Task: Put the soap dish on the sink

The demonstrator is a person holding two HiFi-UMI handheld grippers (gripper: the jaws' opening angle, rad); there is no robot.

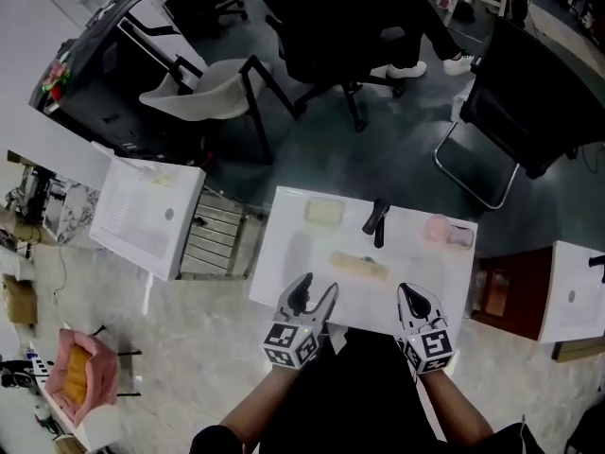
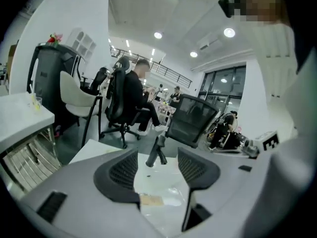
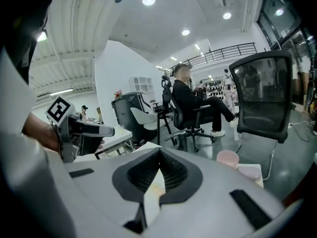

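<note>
soap dish (image 1: 359,266) lies flat in the middle of the white sink (image 1: 284,253), in front of the black faucet (image 1: 377,220), touching neither gripper. left gripper (image 1: 318,287) hovers at the near rim, jaws apart, nothing between them. right gripper (image 1: 409,293) is beside it at the near rim, jaws closed on nothing. pale yellow block (image 1: 323,212) sits back left, pink cup (image 1: 437,227) back right.

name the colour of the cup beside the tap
Round cup: pale pink, clearest in right gripper view.
</note>
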